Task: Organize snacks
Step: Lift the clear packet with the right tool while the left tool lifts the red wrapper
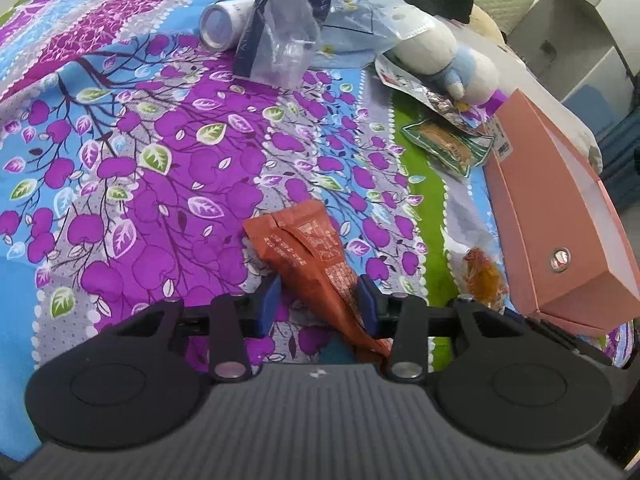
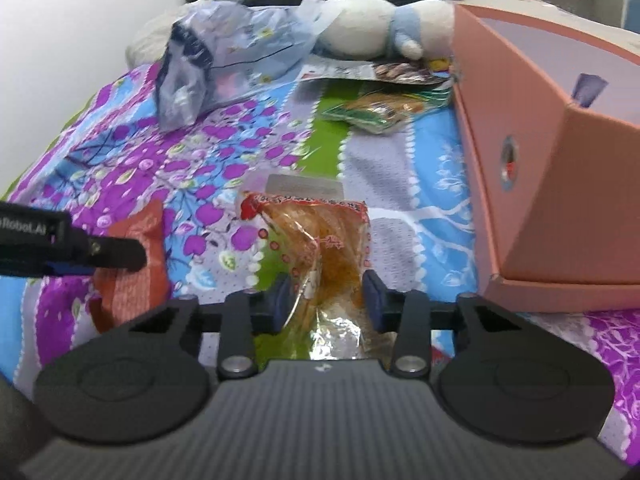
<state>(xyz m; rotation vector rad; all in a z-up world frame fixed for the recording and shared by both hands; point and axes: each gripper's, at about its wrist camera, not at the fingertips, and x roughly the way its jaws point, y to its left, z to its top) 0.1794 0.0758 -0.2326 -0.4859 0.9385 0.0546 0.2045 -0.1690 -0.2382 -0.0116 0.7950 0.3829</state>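
Observation:
An orange-brown snack packet (image 1: 304, 248) lies on the patterned bedsheet (image 1: 140, 160), its lower half running between my left gripper's (image 1: 320, 300) blue pads. Both pads touch its creased sides. In the right wrist view a clear packet of orange-yellow snack with red print (image 2: 320, 236) fills the gap of my right gripper (image 2: 325, 300), and the pads press its sides. That view also shows my left gripper's finger (image 2: 120, 256) lying over the orange-brown packet (image 2: 136, 284) at the left. The open pink box (image 2: 540, 184) stands just right of the clear packet.
A green snack packet (image 1: 448, 146) and a flat printed packet (image 1: 420, 88) lie beyond the pink box (image 1: 560, 220). A white and blue plush toy (image 1: 448, 60), a clear plastic bag (image 1: 280, 40) and a white tube (image 1: 224, 24) sit at the far side of the bed.

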